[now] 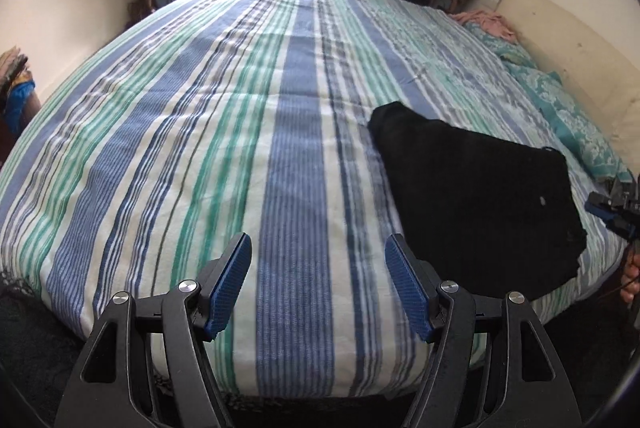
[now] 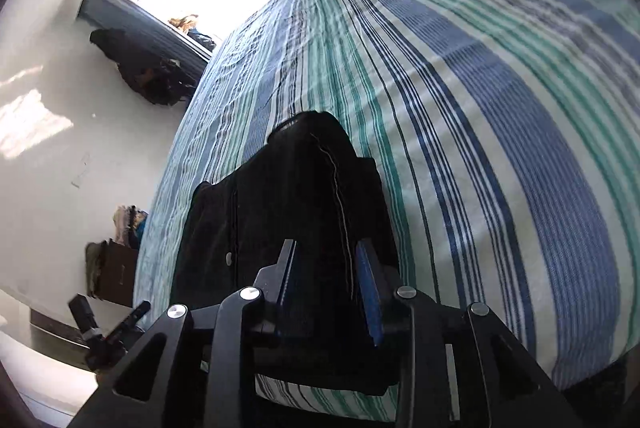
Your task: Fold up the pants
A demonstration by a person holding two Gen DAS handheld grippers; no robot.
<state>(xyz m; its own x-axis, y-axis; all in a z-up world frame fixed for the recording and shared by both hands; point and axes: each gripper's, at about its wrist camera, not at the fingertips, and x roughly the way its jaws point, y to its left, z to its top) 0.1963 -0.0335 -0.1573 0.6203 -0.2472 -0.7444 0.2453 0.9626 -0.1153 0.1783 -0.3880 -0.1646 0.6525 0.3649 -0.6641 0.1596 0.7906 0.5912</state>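
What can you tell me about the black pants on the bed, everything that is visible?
The black pants look like dark, thick fabric, folded into a compact, flat bundle. A pale seam line and a small light button show on top. They lie on the striped bedspread near its front edge. The right hand-held gripper straddles their near edge, its jaws partly apart.

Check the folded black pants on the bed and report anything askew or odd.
The black pants lie folded but skewed across the striped bedspread, near its front edge. A pale thread trails along one fold. Nothing looks damaged or spilled.
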